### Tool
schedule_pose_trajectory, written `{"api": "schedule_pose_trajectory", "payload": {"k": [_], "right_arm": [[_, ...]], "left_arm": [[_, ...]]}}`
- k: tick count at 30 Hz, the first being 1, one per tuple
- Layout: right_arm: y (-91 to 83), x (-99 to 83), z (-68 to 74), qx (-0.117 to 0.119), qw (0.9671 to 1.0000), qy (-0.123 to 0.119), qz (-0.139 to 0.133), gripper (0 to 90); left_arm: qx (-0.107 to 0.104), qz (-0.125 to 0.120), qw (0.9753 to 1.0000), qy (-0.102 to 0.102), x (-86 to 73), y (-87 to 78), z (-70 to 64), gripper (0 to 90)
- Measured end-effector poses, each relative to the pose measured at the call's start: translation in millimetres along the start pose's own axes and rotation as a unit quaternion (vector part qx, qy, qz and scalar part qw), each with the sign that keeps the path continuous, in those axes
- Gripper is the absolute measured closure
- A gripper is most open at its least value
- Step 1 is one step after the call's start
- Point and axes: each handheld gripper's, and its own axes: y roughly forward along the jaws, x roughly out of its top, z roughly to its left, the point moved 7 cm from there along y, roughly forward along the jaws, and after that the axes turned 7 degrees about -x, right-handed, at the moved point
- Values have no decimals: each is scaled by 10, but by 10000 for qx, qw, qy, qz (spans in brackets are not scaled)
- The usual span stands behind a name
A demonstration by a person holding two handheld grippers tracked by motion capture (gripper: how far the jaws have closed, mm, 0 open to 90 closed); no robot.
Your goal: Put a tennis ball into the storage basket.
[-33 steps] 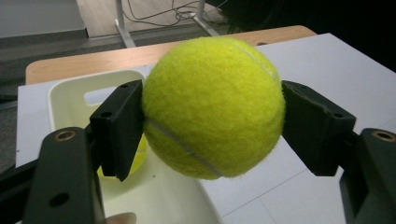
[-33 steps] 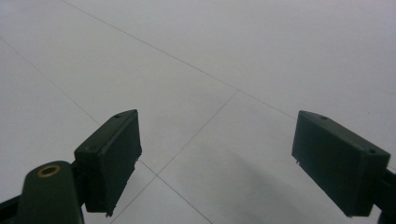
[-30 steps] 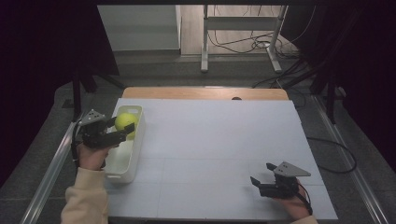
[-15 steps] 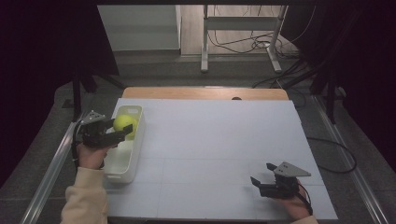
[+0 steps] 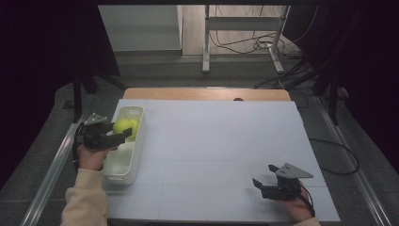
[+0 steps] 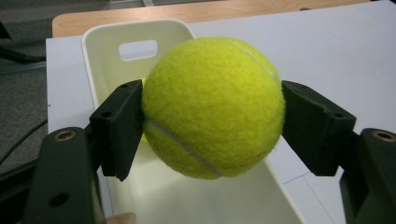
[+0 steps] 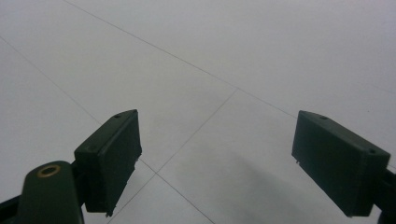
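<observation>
The left gripper [image 6: 212, 121] clamped a fuzzy yellow-green tennis ball [image 6: 213, 106] above the smooth cream plastic bin [image 6: 140, 35]; the right gripper [image 7: 217, 158] gaped empty.

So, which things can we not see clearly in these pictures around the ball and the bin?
- Left gripper view: the tennis ball held in the left gripper hides the middle of the white bin; a yellow edge behind it cannot be identified.
- High view: the yellow in the bin is too small to count as one ball or two.
- Right gripper view: the right gripper faces the bare table; the bin is outside the frame.
</observation>
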Motion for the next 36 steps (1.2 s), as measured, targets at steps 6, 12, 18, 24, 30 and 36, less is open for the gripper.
{"api": "schedule_pose_trajectory", "payload": {"k": [6,12,18,24,30,36], "right_arm": [[-3,-4,-5,-21,10000,-9,10,162],[0,-4,0,-8,10000,-14,5,162],[-3,-5,-5,-21,10000,-14,16,162],[0,-4,2,-6,10000,-17,12,162],[-1,-6,1,-1,10000,-20,22,162],[0,-5,0,-8,10000,-18,9,162]], "left_arm": [[134,193,9997,26,-42,17,28,263],[166,311,9994,19,-71,24,46,263],[167,479,9987,50,-108,36,30,263],[162,535,9984,80,-113,45,19,263],[174,529,9984,89,-107,49,8,257],[167,305,9993,131,-28,-25,-45,190]]}}
